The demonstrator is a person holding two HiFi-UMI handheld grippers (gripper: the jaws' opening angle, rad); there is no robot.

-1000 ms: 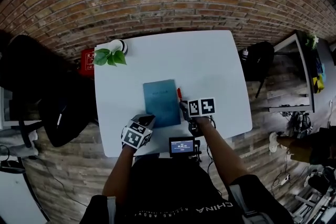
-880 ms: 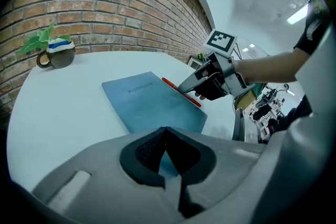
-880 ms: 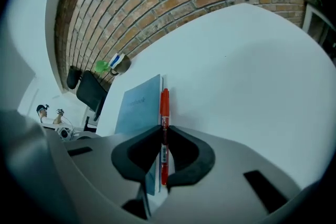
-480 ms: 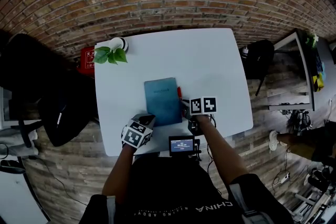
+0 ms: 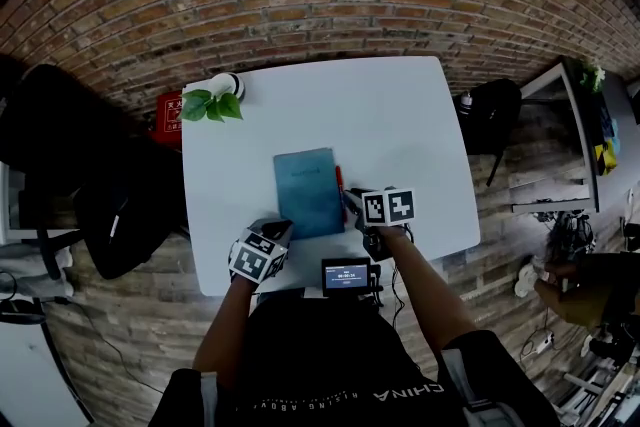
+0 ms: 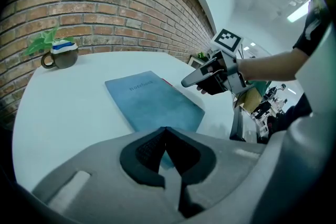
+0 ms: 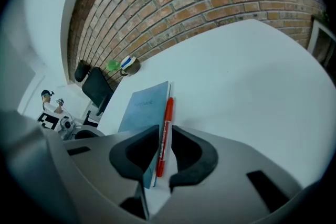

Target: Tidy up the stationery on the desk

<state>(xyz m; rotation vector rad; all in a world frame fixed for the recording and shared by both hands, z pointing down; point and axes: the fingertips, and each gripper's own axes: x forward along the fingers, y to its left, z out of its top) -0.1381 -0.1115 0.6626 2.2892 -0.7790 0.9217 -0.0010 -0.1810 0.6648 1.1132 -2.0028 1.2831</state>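
A blue notebook lies in the middle of the white desk. Along its right edge lies a red pen. My right gripper hovers at the pen's near end. In the right gripper view the red pen shows in the narrow gap between the jaws of the right gripper, which stand slightly open, beside the notebook. My left gripper sits at the notebook's near left corner. The left gripper is shut and empty, with the notebook just beyond it.
A mug with a green plant stands at the desk's far left corner. A small device with a lit screen sits at the front edge. A red box and a black chair are left of the desk.
My right gripper has shifted a little at the pen's near end. The left gripper has edged slightly left. Notebook and pen lie where they were.
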